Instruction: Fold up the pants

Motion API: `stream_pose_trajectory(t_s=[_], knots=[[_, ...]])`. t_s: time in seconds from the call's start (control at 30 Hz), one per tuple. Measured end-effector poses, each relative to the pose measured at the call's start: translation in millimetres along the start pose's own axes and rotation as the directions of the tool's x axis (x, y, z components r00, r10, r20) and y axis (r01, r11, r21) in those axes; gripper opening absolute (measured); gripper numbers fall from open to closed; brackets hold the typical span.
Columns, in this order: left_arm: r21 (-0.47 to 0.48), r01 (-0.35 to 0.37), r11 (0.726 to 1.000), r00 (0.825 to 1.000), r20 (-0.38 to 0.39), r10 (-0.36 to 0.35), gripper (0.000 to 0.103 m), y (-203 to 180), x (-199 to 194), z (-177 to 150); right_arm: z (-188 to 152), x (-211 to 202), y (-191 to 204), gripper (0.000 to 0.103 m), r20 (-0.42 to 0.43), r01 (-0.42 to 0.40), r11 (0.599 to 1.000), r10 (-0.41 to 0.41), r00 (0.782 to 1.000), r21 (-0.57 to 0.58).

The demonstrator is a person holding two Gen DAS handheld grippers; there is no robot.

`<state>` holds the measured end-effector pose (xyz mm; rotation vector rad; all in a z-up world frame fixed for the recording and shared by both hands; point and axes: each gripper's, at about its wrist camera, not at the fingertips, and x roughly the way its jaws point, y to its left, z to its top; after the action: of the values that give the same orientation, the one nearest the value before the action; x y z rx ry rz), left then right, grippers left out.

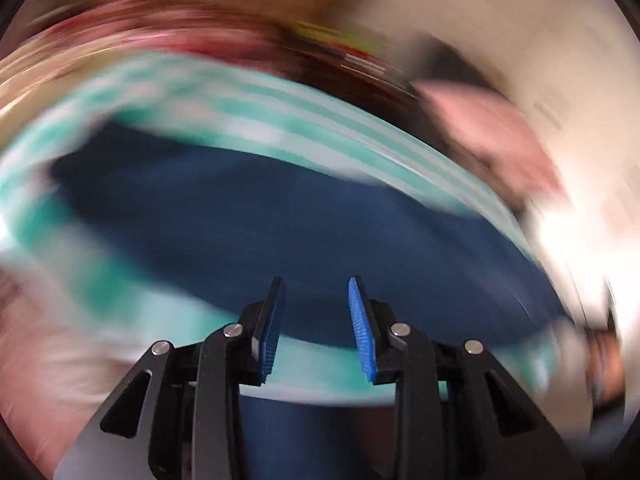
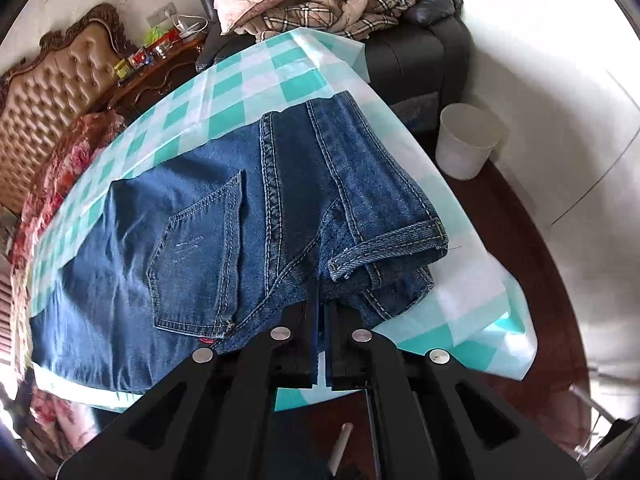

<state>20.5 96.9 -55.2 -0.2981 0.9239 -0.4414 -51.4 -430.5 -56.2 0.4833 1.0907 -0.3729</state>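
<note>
Blue jeans (image 2: 192, 220) lie on a table under a teal-and-white checked cloth (image 2: 224, 92), back pocket up. One leg is folded back, and its hem (image 2: 400, 240) rests near the table's right edge. My right gripper (image 2: 322, 300) is shut at the near edge of the denim, with its tips buried in the fabric fold. The left wrist view is badly motion-blurred. In it the jeans (image 1: 280, 220) show as a dark blue patch on the checked cloth (image 1: 260, 108). My left gripper (image 1: 316, 280) stands open above them, with nothing between its blue pads (image 1: 362, 320).
A white bucket (image 2: 466, 142) stands on the dark floor right of the table. Behind the table is a dark armchair (image 2: 420, 52) piled with blankets and pillows. A cluttered wooden side table (image 2: 160, 64) and a tufted headboard (image 2: 52, 80) stand at the left.
</note>
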Motion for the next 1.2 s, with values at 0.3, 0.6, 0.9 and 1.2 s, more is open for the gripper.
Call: stream_pose_trajectory(t_s=[0.3,0.6,0.9,1.2], knots=[[0.564,0.333,0.756,0.943,-0.216,-0.254,0.032,-254,121,-70,-21,32,-9,0.002,-0.060,-0.005,0.999,0.003,0.998,-0.036],[0.790,0.154,0.593,0.987,-0.145,-0.063,0.015,-313,194,-113,-30,33,-21,0.002,-0.026,-0.090,0.994,0.089,0.996,-0.055],[0.792,0.160,0.589,0.987,-0.144,-0.075,0.001,-323,178,-104,-33,11,-27,0.001,0.038,-0.153,0.984,0.157,0.987,-0.086],[0.777,0.187,0.601,0.981,-0.178,-0.076,0.003,-311,192,-115,-39,-9,-26,0.019,-0.016,-0.053,0.976,0.051,0.999,-0.212]])
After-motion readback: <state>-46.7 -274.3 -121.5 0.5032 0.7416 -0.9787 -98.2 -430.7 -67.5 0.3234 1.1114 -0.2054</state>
